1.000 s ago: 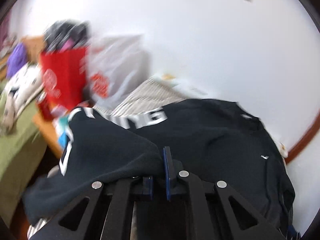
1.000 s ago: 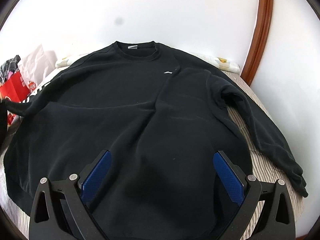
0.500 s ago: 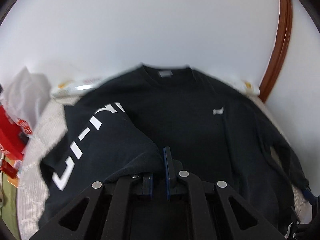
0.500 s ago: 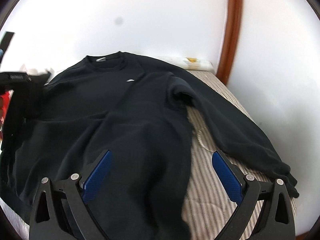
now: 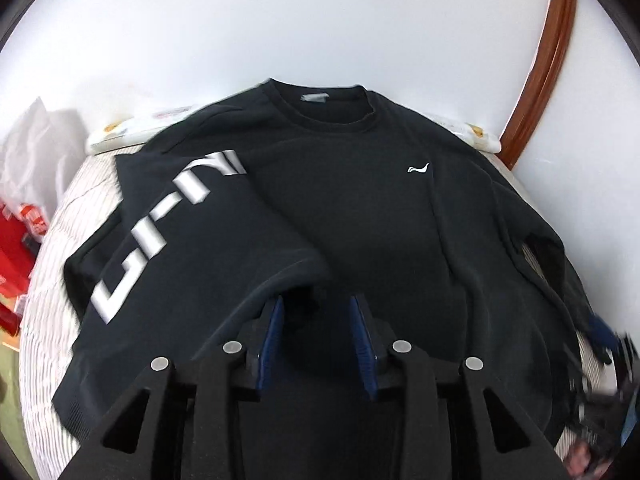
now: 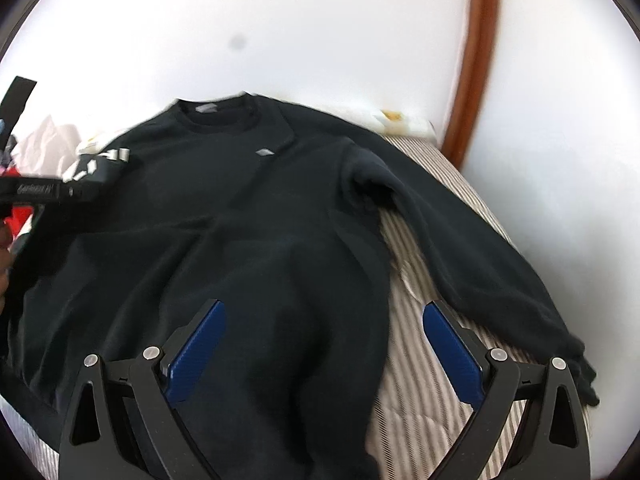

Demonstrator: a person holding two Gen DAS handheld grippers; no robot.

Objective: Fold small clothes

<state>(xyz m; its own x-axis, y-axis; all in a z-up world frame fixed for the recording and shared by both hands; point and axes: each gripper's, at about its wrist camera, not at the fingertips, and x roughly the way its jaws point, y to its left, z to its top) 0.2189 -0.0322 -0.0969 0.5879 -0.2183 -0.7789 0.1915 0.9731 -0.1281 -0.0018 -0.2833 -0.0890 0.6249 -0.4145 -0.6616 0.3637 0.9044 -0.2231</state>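
A black sweatshirt (image 5: pixel 360 216) lies front up on a striped bed, collar toward the wall. Its left sleeve (image 5: pixel 176 232), with white lettering, is folded across the body. My left gripper (image 5: pixel 316 320) is open just above the sleeve cuff, which lies between the fingers, not pinched. In the right wrist view the sweatshirt (image 6: pixel 240 240) fills the middle and its other sleeve (image 6: pixel 472 256) stretches out to the right over the bed. My right gripper (image 6: pixel 324 336) is wide open and empty above the sweatshirt's lower right edge. The left gripper's body (image 6: pixel 36 192) shows at the left there.
The striped bedcover (image 6: pixel 420 400) shows right of the sweatshirt. A white wall (image 5: pixel 320 20) and a brown wooden frame (image 5: pixel 540 60) stand behind the bed. A red bag (image 5: pixel 16 248) and white plastic bag (image 5: pixel 36 148) sit off the bed's left side.
My left gripper carried the lettered sleeve across the sweatshirt body and has opened, letting the cuff go. My right gripper has shifted to the right, staying open.
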